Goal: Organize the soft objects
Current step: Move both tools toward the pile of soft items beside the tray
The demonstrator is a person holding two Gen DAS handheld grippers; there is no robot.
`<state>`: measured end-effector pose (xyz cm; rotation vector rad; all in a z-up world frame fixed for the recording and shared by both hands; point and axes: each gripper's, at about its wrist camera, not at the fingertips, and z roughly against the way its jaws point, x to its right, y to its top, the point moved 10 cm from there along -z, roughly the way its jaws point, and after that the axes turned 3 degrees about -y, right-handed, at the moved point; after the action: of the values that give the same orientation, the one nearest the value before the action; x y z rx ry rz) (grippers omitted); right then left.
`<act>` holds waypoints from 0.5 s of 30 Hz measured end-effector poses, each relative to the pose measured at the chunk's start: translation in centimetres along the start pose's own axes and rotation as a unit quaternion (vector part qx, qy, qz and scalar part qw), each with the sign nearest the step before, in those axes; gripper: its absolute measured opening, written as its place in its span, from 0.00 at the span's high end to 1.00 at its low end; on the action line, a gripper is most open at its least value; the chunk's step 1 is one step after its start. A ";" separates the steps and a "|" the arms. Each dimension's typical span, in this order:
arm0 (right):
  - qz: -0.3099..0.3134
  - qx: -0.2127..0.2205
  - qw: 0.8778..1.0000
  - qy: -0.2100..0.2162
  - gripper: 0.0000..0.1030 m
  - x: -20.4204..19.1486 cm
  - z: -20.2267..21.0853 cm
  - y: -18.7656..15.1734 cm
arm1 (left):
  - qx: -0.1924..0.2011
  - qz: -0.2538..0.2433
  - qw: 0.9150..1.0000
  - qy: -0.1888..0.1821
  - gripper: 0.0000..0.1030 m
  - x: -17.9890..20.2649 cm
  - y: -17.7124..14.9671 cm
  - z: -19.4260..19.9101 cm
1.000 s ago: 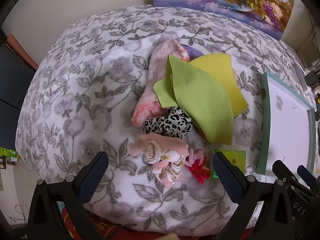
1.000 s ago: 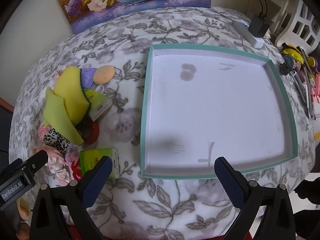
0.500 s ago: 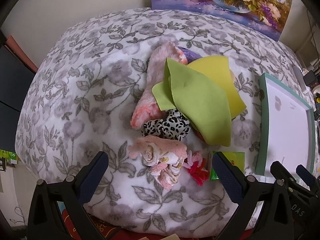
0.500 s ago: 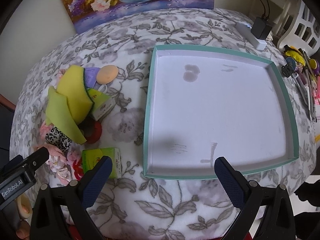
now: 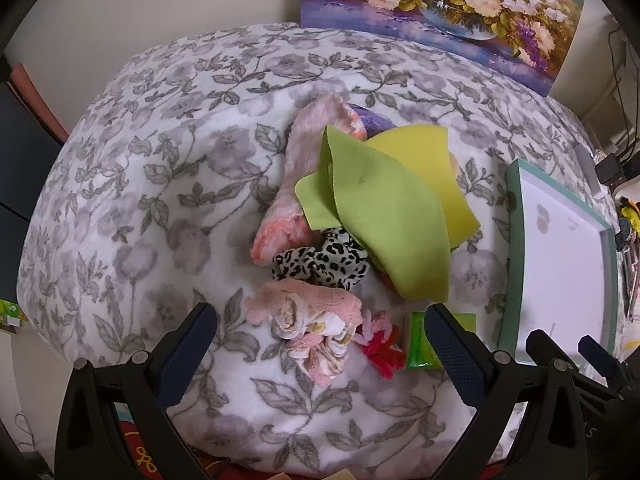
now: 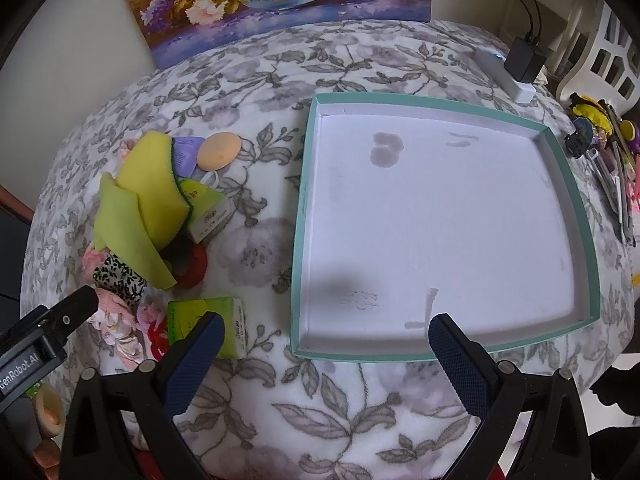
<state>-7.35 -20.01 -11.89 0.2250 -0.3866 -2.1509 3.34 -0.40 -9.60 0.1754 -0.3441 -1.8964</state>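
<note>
Left gripper (image 5: 320,336): jaws spread wide, holding nothing, poised above the near end of a pile of soft items on the floral blanket (image 5: 132,208). Pile contents: a green cloth (image 5: 384,216) over a yellow sponge (image 5: 432,168), a fuzzy pink sock (image 5: 304,168), a leopard-print scrunchie (image 5: 320,260), a pink patterned cloth bundle (image 5: 316,328) nearest the gripper, and a green tissue pack (image 5: 420,344) beside it. Right gripper (image 6: 324,344): jaws likewise released, empty, over the near edge of the teal-rimmed tray (image 6: 576,184), which lies just right of the pile.
</note>
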 end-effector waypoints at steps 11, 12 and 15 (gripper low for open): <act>0.004 0.006 1.000 0.002 0.00 -0.3 0.1 0.1 | 0.005 0.024 1.000 -0.013 0.00 -0.5 0.3 0.0; 0.004 0.006 1.000 0.002 0.00 -0.3 0.1 0.1 | 0.007 0.026 1.000 -0.014 0.00 -0.5 0.3 0.0; 0.002 0.007 1.000 0.002 0.00 -0.3 0.1 0.1 | 0.013 0.029 0.999 -0.019 0.00 -0.5 0.4 0.1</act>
<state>-7.11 -19.79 -11.76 0.2357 -0.4000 -2.1441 3.82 -0.08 -9.38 0.1455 -0.3953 -1.8412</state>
